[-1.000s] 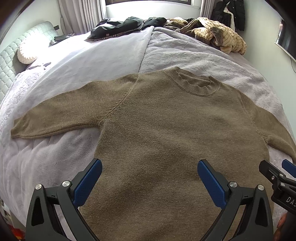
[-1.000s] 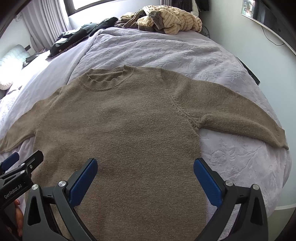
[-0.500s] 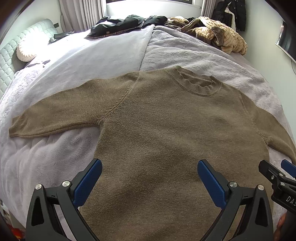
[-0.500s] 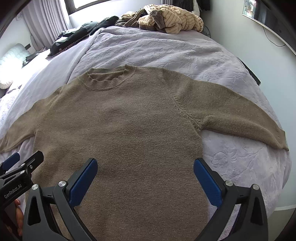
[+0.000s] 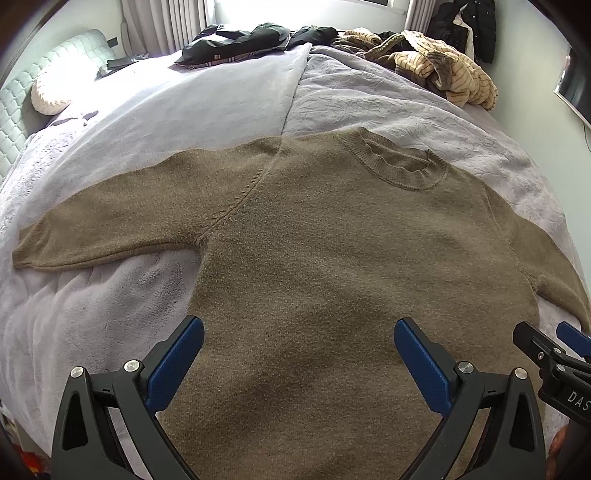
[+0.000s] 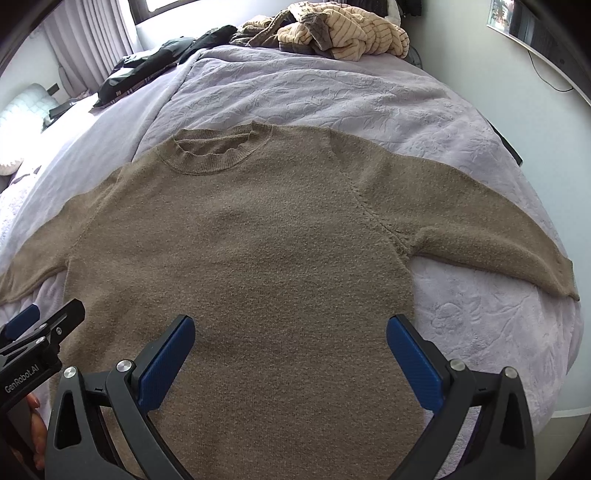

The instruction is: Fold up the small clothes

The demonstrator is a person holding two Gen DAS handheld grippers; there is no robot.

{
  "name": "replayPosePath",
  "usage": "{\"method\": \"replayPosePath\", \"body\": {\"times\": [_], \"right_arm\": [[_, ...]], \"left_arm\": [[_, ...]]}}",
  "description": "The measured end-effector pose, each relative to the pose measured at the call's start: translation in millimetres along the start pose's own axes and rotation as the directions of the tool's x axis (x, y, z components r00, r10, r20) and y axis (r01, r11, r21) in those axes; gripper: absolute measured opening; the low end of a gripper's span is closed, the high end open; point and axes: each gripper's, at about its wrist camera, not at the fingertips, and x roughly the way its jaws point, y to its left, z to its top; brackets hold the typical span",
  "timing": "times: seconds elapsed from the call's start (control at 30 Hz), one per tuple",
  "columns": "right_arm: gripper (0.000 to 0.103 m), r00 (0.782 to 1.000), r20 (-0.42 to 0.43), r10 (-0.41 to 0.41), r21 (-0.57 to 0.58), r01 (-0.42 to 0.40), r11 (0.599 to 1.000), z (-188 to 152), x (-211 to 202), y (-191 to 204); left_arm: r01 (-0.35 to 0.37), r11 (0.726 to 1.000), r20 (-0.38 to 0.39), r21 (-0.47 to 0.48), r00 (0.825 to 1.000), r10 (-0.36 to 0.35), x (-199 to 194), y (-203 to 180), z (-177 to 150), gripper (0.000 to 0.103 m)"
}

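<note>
A brown knitted sweater [image 5: 332,258] is seen spread flat and face up on the lilac bedspread [image 5: 388,107], neck away from the viewer and both sleeves [image 5: 110,225] [image 6: 480,229] stretched out sideways, so 0 folds can be counted and the whole folding is judged to be left. The left gripper [image 5: 299,362] and the right gripper [image 6: 291,358] are held above the lower body of the garment, side by side, each with jaws spread wide and nothing grasped. A heap of other clothes [image 6: 343,33] is left at the far end of the bed, apparently not yet folded.
</note>
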Motion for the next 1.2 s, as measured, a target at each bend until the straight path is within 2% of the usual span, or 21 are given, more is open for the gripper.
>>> {"method": "replayPosePath", "body": {"times": [1.2], "right_arm": [[0.103, 0.999, -0.024, 0.033, 0.051, -0.032, 0.998, 11.9, 14.5, 6.1]], "left_arm": [[0.043, 0.999, -0.026, 0.007, 0.999, -0.043, 16.4, 16.4, 13.6, 0.103]]}}
